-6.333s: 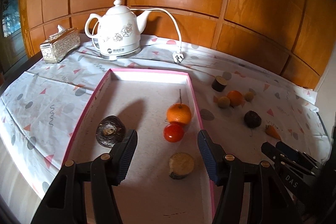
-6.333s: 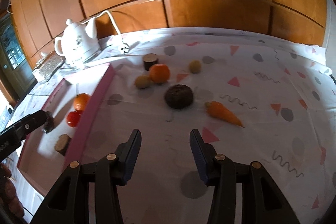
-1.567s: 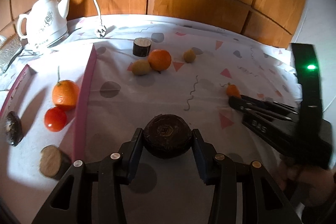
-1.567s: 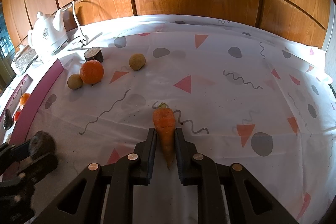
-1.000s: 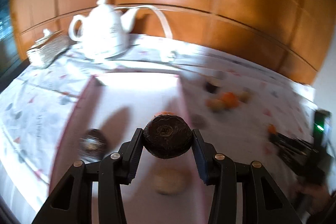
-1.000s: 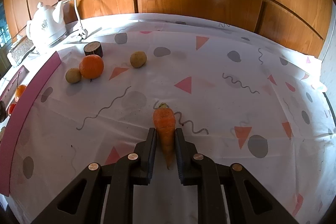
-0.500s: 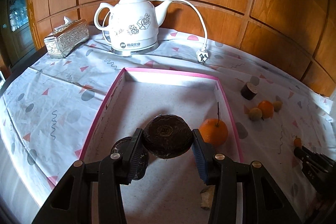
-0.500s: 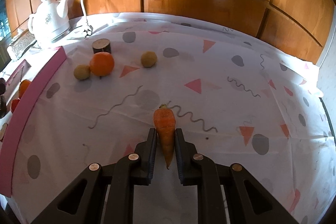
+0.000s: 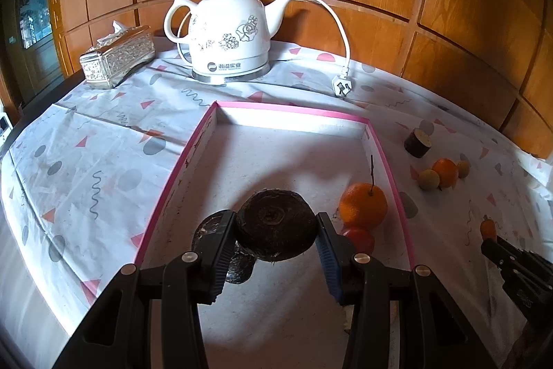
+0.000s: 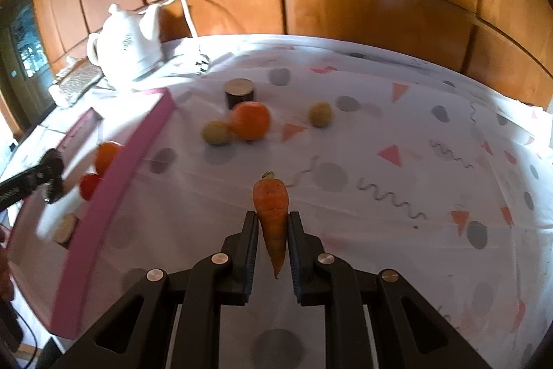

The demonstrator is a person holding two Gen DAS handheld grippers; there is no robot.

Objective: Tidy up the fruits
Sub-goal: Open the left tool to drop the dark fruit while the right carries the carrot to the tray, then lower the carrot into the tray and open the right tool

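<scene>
Left gripper (image 9: 276, 241): fingers (image 9: 221, 248) closed on a dark brown round fruit (image 9: 276, 225), pads pressing on both of its sides. The fruit is held over the pink-rimmed tray (image 9: 179, 168), above the tray's near half. A second dark fruit (image 9: 211, 225) lies in the tray at 9 o'clock of the held one, partly hidden behind the left finger.

In the tray at 3 o'clock of the held fruit: an orange with a stem (image 9: 363, 204), and a red tomato (image 9: 361, 239) touching it on its near side.

Right gripper (image 10: 273, 251): fingers clamped on a carrot (image 10: 271, 210), leafy end pointing away from the camera, tip hanging between the fingers above the patterned counter (image 10: 414, 196).

On the counter outside the tray, at 11 o'clock of the carrot: a dark cut stump (image 10: 239, 92), an orange (image 10: 250, 120), and two small yellowish fruits (image 10: 217, 132), one at each side of the orange.

A white kettle (image 9: 228, 33) stands beyond the tray at 12 o'clock.
</scene>
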